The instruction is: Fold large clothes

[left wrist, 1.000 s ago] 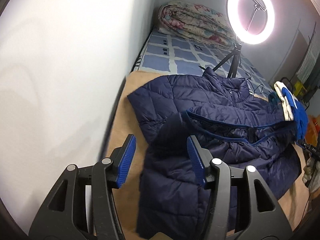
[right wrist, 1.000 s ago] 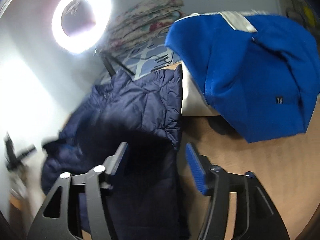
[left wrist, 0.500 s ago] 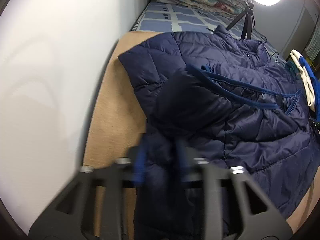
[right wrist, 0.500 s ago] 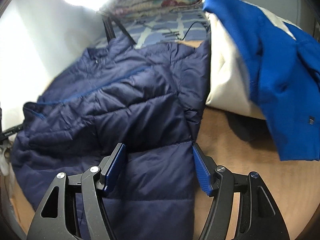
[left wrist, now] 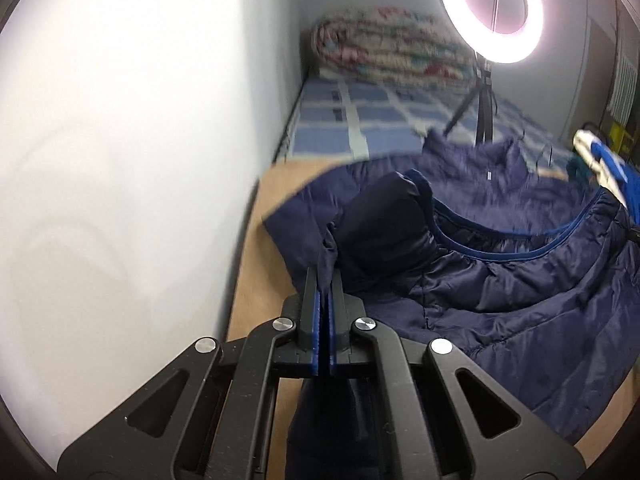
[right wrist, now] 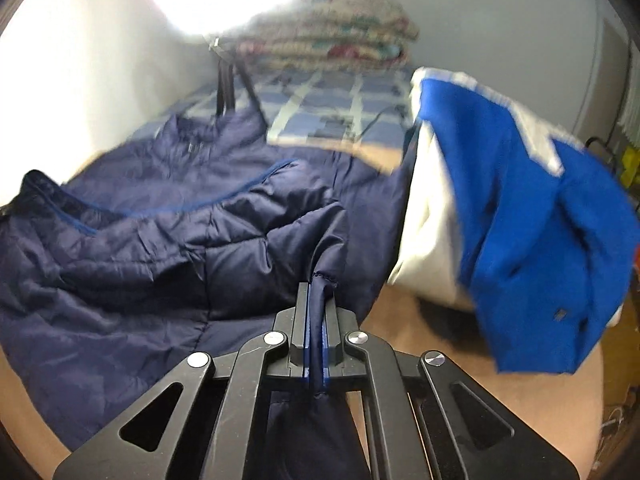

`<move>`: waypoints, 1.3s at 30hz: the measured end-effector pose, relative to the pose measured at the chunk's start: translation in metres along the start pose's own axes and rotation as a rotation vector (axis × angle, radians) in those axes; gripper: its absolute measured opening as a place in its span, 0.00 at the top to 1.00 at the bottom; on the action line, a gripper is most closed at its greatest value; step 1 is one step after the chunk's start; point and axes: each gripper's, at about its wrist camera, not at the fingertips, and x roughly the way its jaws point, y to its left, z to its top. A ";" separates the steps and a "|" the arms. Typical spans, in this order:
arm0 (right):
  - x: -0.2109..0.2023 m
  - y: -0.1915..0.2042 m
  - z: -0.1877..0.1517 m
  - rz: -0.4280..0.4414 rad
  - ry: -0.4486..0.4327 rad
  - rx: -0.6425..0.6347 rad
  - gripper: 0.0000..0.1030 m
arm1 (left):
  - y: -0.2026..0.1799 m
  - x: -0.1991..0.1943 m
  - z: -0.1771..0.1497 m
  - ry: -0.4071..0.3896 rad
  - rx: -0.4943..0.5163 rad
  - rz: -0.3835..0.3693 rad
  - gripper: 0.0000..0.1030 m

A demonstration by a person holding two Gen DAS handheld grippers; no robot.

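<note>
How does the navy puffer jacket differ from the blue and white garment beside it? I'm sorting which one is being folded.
The navy puffer jacket is quilted, shiny and clamped in both grippers; the blue and white garment is matte, bright and untouched. The jacket lies spread wide; the other sits bunched. Both rest on the tan surface.

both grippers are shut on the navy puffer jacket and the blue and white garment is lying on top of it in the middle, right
Not quite. Both the left gripper and right gripper are shut on the navy puffer jacket, but the blue and white garment sits beside it, at its right edge, not on its middle. The right wrist view shows this.
</note>
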 end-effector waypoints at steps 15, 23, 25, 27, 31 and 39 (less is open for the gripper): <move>0.059 0.027 0.061 -0.335 -0.071 -0.050 0.98 | -0.042 0.094 0.078 -0.062 -0.049 0.210 1.00; 0.104 0.031 0.037 -0.389 0.061 -0.077 0.98 | -0.034 0.138 0.051 0.056 -0.088 0.292 0.77; 0.105 0.026 0.039 -0.377 0.078 -0.048 0.97 | -0.030 0.131 0.048 0.038 -0.108 0.293 0.70; 0.097 0.020 0.040 -0.347 0.080 -0.002 0.91 | -0.026 0.116 0.050 0.019 -0.120 0.265 0.70; 0.066 0.020 0.036 -0.299 0.025 0.025 0.72 | -0.030 0.083 0.052 -0.006 -0.148 0.132 0.70; 0.001 0.068 -0.007 -0.002 -0.019 -0.014 0.70 | -0.146 0.042 0.012 0.026 0.120 -0.092 0.70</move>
